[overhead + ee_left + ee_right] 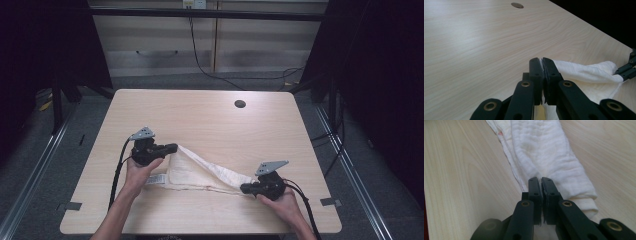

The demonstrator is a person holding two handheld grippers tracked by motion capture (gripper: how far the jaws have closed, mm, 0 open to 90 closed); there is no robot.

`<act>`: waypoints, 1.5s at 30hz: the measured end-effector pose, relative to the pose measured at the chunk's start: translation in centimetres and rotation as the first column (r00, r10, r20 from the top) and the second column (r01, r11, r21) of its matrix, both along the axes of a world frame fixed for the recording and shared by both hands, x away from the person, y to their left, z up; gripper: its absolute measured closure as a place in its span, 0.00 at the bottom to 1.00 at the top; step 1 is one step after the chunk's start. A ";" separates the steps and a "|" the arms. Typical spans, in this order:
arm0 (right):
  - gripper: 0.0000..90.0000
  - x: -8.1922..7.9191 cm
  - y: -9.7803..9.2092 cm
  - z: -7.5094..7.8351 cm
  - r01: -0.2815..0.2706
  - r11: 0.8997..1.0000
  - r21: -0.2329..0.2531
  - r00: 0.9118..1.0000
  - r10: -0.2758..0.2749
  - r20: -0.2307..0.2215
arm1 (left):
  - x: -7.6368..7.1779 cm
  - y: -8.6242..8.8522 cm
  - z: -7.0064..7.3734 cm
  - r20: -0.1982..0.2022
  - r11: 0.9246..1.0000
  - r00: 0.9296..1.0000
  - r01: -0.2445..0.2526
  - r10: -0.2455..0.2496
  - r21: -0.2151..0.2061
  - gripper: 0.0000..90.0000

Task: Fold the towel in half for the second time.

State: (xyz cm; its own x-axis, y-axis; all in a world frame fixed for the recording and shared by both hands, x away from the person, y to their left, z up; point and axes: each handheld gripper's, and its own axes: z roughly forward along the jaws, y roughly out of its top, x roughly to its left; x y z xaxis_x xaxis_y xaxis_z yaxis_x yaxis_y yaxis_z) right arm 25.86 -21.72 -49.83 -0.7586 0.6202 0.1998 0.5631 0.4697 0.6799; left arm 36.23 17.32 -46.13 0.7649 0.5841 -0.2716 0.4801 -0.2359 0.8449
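A white towel (200, 172) lies bunched along the near part of the wooden table (200, 115), stretched between my two grippers. My left gripper (173, 148) is shut on the towel's far left corner and lifts it a little. In the left gripper view the jaws (541, 62) pinch a thin edge of the towel (584, 71), which runs off to the right gripper (627, 70). My right gripper (244, 188) is shut on the towel's right end, low at the table. In the right gripper view the gripper (541, 181) grips a fold of the towel (544, 150).
A round cable hole (240, 104) sits in the table's far right part. A small label (156, 179) shows on the towel near the left hand. Drawers (160, 45) and cables stand behind the table, and metal rails run along both sides.
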 end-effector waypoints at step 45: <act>0.97 -0.4 -0.1 0.1 0.061 0.998 -0.015 0.998 -0.061 -0.001 | -7.5 1.1 -3.0 -0.030 0.958 0.977 0.214 -0.212 0.191 0.97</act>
State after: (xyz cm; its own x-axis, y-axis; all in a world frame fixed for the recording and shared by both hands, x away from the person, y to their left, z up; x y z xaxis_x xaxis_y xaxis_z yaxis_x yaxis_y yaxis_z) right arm 25.50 -21.82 -49.74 -0.7188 0.6685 0.1908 0.5920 0.4446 0.6722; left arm 28.74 18.40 -49.14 0.8753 0.4498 -0.1775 0.4083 -0.4908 0.7697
